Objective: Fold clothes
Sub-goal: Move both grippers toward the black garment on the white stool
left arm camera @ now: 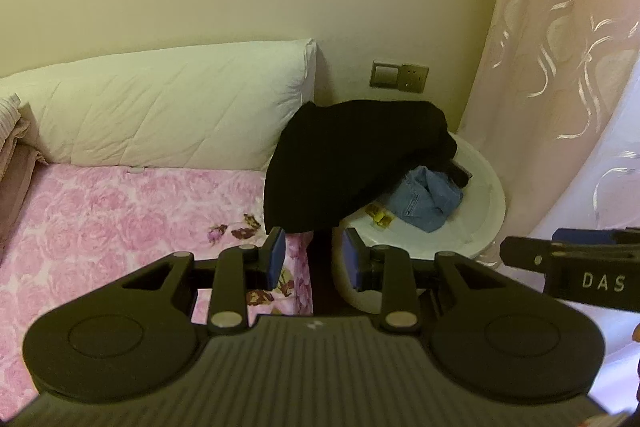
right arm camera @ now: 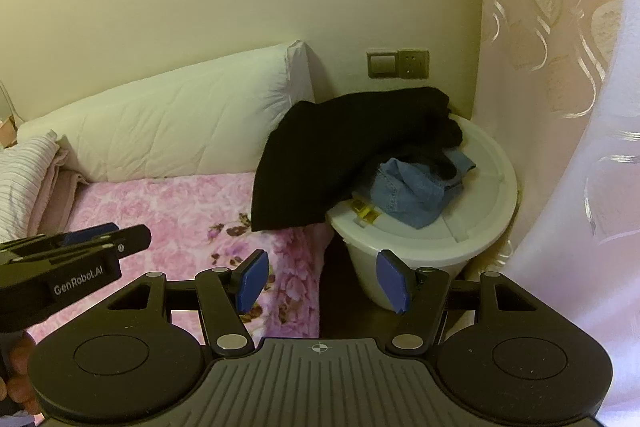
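Note:
A black garment (left arm camera: pixel 352 155) (right arm camera: pixel 340 151) is draped over a round white bin (left arm camera: pixel 476 203) (right arm camera: pixel 472 211), with its lower edge hanging onto the bed corner. A blue denim garment (left arm camera: pixel 428 199) (right arm camera: pixel 416 191) lies crumpled on the bin lid, partly under the black one. My left gripper (left arm camera: pixel 316 259) is open and empty, below the black garment's hem. My right gripper (right arm camera: pixel 324 279) is open and empty, short of the bin. Each gripper shows at the edge of the other's view: the right gripper (left arm camera: pixel 576 263) and the left gripper (right arm camera: pixel 80 251).
The bed has a pink floral cover (left arm camera: pixel 120 223) (right arm camera: pixel 168 211), with a white pillow (left arm camera: pixel 168 111) (right arm camera: pixel 176 119) against the wall. Striped folded bedding (right arm camera: pixel 24 179) lies at the left. A sheer pink curtain (left arm camera: pixel 560 67) (right arm camera: pixel 560 67) hangs at the right. A wall switch and socket (left arm camera: pixel 400 75) sit above the bin.

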{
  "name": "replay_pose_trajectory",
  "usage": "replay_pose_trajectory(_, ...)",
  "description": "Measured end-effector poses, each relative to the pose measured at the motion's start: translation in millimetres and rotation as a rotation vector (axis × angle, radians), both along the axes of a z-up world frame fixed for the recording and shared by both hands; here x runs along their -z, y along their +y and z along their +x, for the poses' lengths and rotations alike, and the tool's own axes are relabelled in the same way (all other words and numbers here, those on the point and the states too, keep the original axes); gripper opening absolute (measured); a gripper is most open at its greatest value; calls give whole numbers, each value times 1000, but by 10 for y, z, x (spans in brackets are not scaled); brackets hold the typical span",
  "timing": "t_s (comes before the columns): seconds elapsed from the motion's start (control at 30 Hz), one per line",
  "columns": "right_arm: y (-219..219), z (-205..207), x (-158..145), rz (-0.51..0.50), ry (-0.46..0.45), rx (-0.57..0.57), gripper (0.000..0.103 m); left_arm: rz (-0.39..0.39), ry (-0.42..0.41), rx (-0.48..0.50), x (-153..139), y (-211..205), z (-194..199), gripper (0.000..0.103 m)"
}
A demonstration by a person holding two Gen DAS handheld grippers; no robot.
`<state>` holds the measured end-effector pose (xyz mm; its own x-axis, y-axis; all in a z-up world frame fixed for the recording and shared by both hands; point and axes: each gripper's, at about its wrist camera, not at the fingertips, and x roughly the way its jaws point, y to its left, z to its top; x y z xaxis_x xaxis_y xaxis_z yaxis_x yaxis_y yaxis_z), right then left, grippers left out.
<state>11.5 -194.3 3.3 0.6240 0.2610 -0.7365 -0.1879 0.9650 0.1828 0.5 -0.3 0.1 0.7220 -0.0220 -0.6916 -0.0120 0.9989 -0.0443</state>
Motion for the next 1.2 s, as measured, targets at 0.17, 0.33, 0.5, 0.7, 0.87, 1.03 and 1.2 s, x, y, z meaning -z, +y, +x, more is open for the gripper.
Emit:
replay_pose_trajectory(0.17,-158,162,-17,9,3,-4,64,11,-29,-11,31,-198,85,27)
replay_pose_trajectory(0.33,-131,265,93,12,1,-10,64,-9,13,-13,40,-58,244,27)
replay_pose_trajectory(0.5,-160,396,139,12,-5,-21,64,15,28,-34,67,-182,419,27)
replay_pose_trajectory(0.7,-201,407,152,10,-13,-30,64,15,32,-45,55,-290,505,27)
replay_pose_trajectory(0.87,-240,433,163,4,-10,-37,64,10,37,-57,90,-384,560,27)
replay_pose_trajectory(1.03,-327,537,189,-3,2,-53,64,2,47,-73,145,-434,593,27)
replay_pose_trajectory(1.2,-295,525,235,-4,23,-54,64,3,65,-70,220,-467,658,27)
